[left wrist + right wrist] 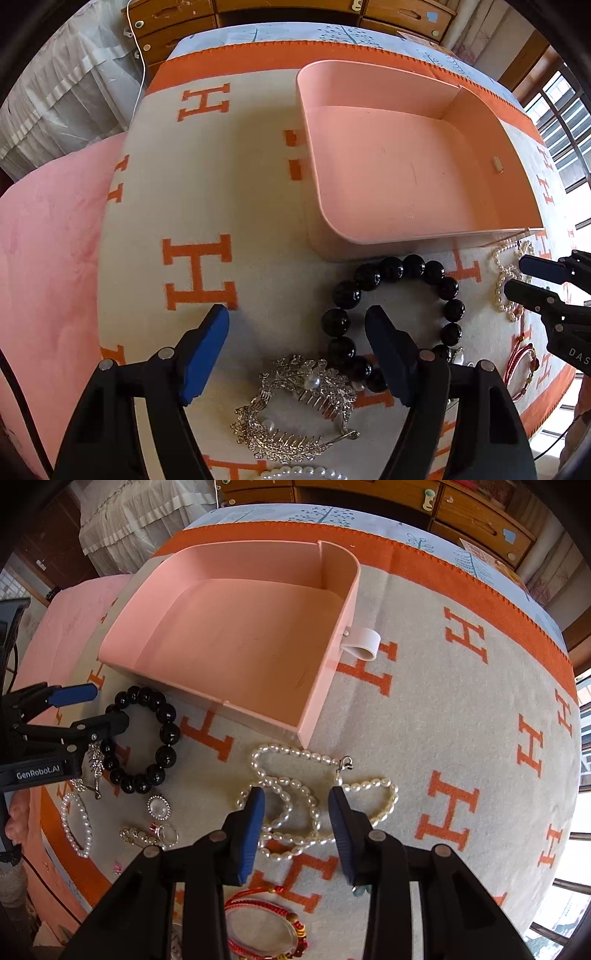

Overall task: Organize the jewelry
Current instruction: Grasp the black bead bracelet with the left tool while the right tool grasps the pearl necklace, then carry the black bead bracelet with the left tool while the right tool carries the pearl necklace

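Left wrist view: the left gripper (pixel 297 314) pointed steeply down at the blanket (pixel 258 206), jaws wide apart and holding nothing. Its right finger stood inside the ring of the black bead bracelet (pixel 397 317), its left finger well outside on bare cloth, so the ring's 9 o'clock arc lay between the pads; whether the tips touched the cloth could not be told. The silver hair comb (pixel 295 410) lay toward 6 o'clock of the claw, just beside the bracelet. The empty pink tray (pixel 373 79) sat toward 1 o'clock, its near wall just beyond the beads. The right gripper (pixel 517 277) showed at 3 o'clock over the pearl necklace (pixel 502 288). Right wrist view: the right gripper (pixel 297 794) pointed straight down, jaws partly closed and straddling the bunched middle loops of the pearl necklace (pixel 295 812); the pads did not yet appear to press the strand. The necklace's long axis ran roughly 10 to 4 o'clock, with its clasp at 1 o'clock of the claw. The tray (pixel 332 686) stood toward 11 o'clock, its corner near the strand. Judgement: each claw was nearer its own piece, and the lift to the tray was short for both.
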The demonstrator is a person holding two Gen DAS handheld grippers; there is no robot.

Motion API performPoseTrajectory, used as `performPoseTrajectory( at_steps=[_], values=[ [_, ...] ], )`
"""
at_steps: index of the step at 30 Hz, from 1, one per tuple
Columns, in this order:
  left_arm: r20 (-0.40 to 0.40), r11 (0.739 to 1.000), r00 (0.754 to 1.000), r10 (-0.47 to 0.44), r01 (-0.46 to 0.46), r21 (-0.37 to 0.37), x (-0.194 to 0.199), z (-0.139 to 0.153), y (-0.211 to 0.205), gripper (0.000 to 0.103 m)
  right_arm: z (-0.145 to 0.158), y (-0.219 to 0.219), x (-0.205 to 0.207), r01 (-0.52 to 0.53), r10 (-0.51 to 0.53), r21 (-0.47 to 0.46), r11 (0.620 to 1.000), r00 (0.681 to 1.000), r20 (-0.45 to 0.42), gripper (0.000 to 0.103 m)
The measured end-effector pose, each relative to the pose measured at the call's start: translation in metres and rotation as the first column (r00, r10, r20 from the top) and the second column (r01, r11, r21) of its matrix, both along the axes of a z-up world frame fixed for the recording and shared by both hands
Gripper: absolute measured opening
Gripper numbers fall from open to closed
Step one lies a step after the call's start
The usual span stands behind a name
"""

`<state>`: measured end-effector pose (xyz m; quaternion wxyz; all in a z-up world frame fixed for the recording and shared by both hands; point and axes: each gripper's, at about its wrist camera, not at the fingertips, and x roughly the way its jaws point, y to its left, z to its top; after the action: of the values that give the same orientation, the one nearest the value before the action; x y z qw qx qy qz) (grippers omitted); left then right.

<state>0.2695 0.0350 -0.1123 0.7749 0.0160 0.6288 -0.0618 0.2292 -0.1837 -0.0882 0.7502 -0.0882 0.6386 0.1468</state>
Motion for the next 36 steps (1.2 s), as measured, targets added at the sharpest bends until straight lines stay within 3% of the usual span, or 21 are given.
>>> performPoseTrajectory(
  at_steps=[4, 5, 6, 8, 10, 11, 12, 14, 17, 23, 26, 32, 36],
  values=[
    [0.006, 0.999, 1.0, -0.027, 0.027, 0.031, 0.0, -0.001, -0.006, 0.075, 0.0, 0.009, -0.008, -0.039, 0.041, -0.058, 0.998, 0.999, 0.033, 0.034],
    [0.007, 0.999, 0.999, -0.032, 0.032, 0.031, 0.0, -0.001, -0.007, 0.075, 0.001, 0.008, -0.007, -0.037, 0.039, -0.056, 0.998, 0.999, 0.031, 0.026],
    [0.009, 0.999, 0.999, -0.033, 0.033, 0.03, 0.001, 0.0, -0.008, 0.075, 0.001, 0.008, -0.007, -0.036, 0.038, -0.056, 0.998, 0.999, 0.032, 0.01],
    [0.019, 0.999, 0.999, -0.043, 0.043, 0.028, -0.001, 0.001, -0.01, 0.07, 0.002, 0.004, -0.007, -0.027, 0.028, -0.041, 0.999, 0.999, 0.026, 0.01],
    [0.03, 0.997, 0.997, -0.068, 0.067, 0.026, -0.005, 0.006, -0.018, 0.049, 0.003, 0.001, -0.009, -0.023, 0.024, -0.033, 0.999, 0.999, 0.032, 0.01],
    [0.029, 0.997, 0.997, -0.078, 0.077, 0.02, -0.008, 0.01, -0.022, 0.017, 0.002, 0.001, -0.011, -0.018, 0.019, -0.029, 0.999, 0.999, 0.033, 0.009],
    [0.009, 0.997, 0.997, -0.08, 0.079, 0.004, -0.01, 0.011, -0.024, 0.012, 0.002, 0.0, -0.013, -0.011, 0.012, -0.017, 1.0, 0.999, 0.03, 0.008],
    [0.0, 0.997, 0.997, -0.071, 0.071, -0.013, -0.014, 0.014, -0.027, 0.012, 0.006, -0.002, -0.014, 0.002, -0.003, 0.023, 1.0, 1.0, 0.03, 0.0],
    [0.0, 0.997, 0.998, -0.065, 0.065, -0.039, -0.025, 0.023, -0.03, 0.012, 0.02, -0.006, -0.02, 0.021, -0.024, 0.071, 0.997, 0.999, 0.041, 0.0],
    [0.114, 0.995, 0.992, -0.05, 0.06, -0.084, -0.043, 0.079, -0.031, 0.012, 0.051, -0.004, -0.033, -0.002, -0.008, 0.089, 0.996, 0.993, 0.116, 0.0],
    [0.144, 0.993, 0.988, -0.047, 0.062, -0.098, -0.048, 0.101, -0.032, 0.012, 0.047, -0.002, -0.03, 0.008, -0.017, 0.12, 0.993, 0.997, 0.073, 0.001],
    [0.167, 0.992, 0.985, -0.041, 0.06, -0.112, -0.049, 0.118, -0.033, 0.012, 0.024, -0.003, -0.016, 0.036, -0.043, 0.11, 0.993, 0.997, 0.064, 0.015],
    [0.184, 0.99, 0.983, -0.026, 0.051, -0.129, -0.048, 0.126, -0.034, 0.012, 0.012, -0.006, -0.011, 0.061, -0.067, 0.158, 0.986, 0.997, 0.034, 0.022]
  ],
)
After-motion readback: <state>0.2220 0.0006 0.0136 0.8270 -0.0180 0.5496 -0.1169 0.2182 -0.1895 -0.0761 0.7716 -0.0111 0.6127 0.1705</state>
